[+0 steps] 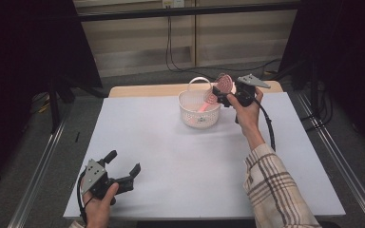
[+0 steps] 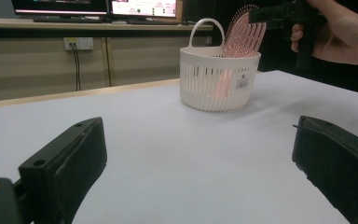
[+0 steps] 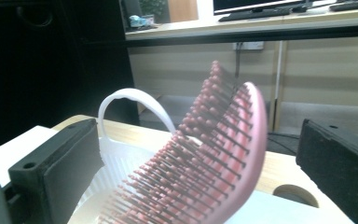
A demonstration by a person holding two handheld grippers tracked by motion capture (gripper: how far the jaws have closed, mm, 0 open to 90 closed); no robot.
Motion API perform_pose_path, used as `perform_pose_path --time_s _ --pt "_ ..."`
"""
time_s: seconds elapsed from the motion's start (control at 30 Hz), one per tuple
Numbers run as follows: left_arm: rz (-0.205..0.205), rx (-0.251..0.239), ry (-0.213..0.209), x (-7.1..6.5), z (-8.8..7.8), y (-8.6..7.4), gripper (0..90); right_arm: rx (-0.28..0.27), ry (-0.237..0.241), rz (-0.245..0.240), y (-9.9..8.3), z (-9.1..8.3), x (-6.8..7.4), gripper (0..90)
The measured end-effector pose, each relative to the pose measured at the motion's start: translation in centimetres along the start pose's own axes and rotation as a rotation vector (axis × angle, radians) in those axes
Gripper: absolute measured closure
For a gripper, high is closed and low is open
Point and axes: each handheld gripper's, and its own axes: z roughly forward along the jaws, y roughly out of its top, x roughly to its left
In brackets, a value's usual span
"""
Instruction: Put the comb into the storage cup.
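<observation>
A white slotted plastic basket [image 1: 199, 110] with an arched carry handle stands on the white table surface [image 1: 171, 156], near the middle of its far edge and a little toward the far right corner. A pink vented hairbrush [image 1: 214, 92] stands in it handle down, tilted, its bristled head rising above the rim on the basket's right side. A small label sticks to the basket's wall; in the left gripper view it shows as a pale tag with dark marks [image 2: 242, 83], too small to read.

The right gripper [image 1: 225, 90], held in the right hand [image 1: 247, 111] with a plaid sleeve behind it, sits just beside the basket's right rim at the brush head. In the right gripper view its two black jaws stand wide apart with the brush head [image 3: 214, 163] between them, and neither pad presses on it. The brush looks blurred there.

The left gripper [image 1: 123, 164] rests low near the near left corner of the surface, held in the left hand [image 1: 100, 197], well apart from the basket. Its jaws are spread with only bare surface between them.

Beyond the table, monitors on a shelf carry writing that is too blurred to read.
</observation>
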Motion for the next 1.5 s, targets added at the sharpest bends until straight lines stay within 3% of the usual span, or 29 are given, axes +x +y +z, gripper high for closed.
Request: perform_pose_path --time_s 0.3,0.93,1.2,1.5 --pt "-0.007 -0.001 0.002 0.0 0.0 0.0 3.2 -0.023 0.011 0.002 0.4 -0.9 0.4 0.0" --pt "-0.011 0.003 0.032 0.3 0.0 0.0 3.6 -0.05 -0.017 -0.02 -0.2 -2.9 0.2 0.0" --pt "-0.007 0.0 0.042 0.3 -0.1 0.0 3.6 -0.06 -0.016 -0.059 -0.1 -3.7 0.7 0.0" --pt "-0.008 0.0 0.042 0.3 -0.2 0.0 3.6 -0.078 -0.008 -0.049 -0.2 -4.7 0.4 0.0"
